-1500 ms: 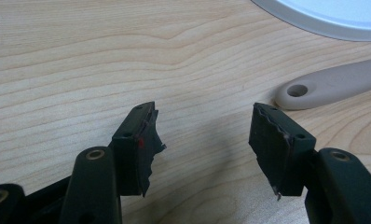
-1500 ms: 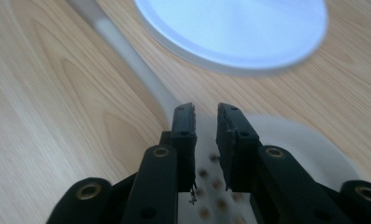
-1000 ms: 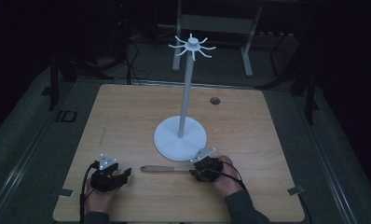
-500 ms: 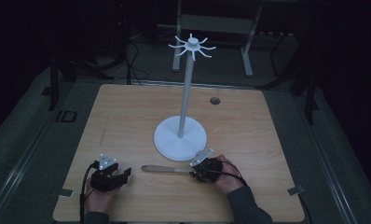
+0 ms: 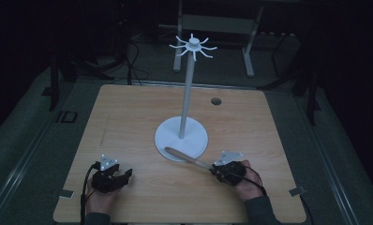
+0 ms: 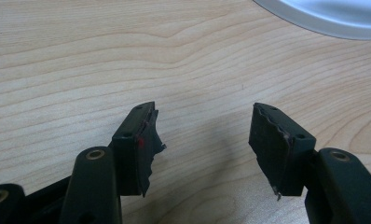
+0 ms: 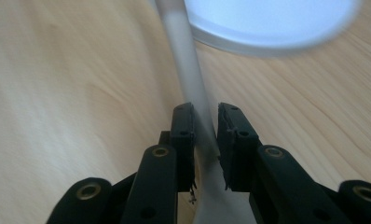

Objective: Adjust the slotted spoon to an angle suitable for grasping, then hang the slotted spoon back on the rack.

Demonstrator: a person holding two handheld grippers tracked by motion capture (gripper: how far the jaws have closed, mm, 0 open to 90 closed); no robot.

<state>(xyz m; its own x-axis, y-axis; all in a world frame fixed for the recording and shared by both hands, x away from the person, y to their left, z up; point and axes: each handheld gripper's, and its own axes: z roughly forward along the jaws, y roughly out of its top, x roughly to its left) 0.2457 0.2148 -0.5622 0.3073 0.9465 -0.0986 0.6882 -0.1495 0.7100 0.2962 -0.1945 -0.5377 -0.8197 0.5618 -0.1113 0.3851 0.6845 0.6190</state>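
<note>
A white stand rises from a round base [image 5: 196,138] at the table's middle, its pole [image 5: 188,93] topped by a ring of hooks [image 5: 193,45]. My right gripper [image 5: 217,171] is shut on the handle of a long wooden utensil [image 5: 187,158], which points up-left with its far end over the base's front rim. In the right gripper view the jaws [image 7: 206,135] pinch the pale handle [image 7: 183,60], and the base [image 7: 267,23] lies just ahead. My left gripper [image 5: 126,176] rests open at the front left, with bare wood between its fingers [image 6: 204,140]. The base's edge [image 6: 333,16] shows ahead of it.
The wooden table [image 5: 128,117] has a small round hole [image 5: 216,101] near its back right. Dark floor surrounds it, with a metal frame [image 5: 217,23] and cables behind. The person's hands hold both grippers near the front edge.
My right gripper has shifted right, still holding the utensil. The utensil, which lay pointing left along the table, has swung so its far end sits over the base's rim. The left gripper stayed put.
</note>
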